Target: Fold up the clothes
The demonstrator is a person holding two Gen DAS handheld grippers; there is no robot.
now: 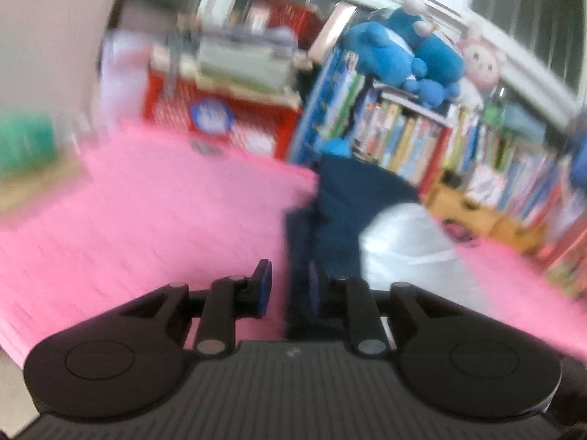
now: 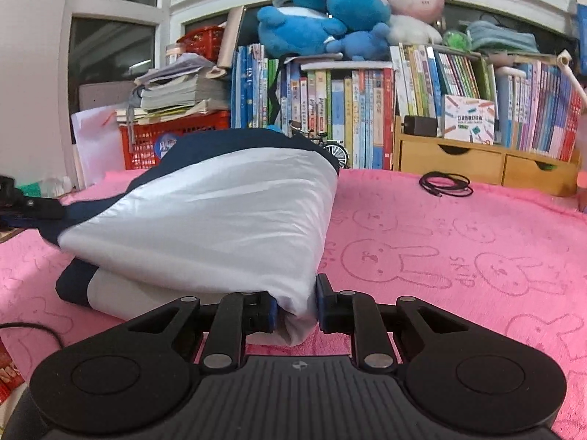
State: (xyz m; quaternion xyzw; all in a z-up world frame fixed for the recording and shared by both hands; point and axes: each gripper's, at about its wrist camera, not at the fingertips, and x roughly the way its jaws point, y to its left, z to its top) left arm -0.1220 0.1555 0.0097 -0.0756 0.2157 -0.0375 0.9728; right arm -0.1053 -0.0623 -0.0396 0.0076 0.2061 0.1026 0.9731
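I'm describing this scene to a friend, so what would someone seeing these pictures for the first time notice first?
First, the white and navy garment folded over in a puffy hump on the pink bunny-print towel, its white corner between the fingers of the right hand-held gripper. Then the blue plush toys and pink bunny plush piled on top of the crammed bookshelf behind. The left wrist view is heavily blurred.
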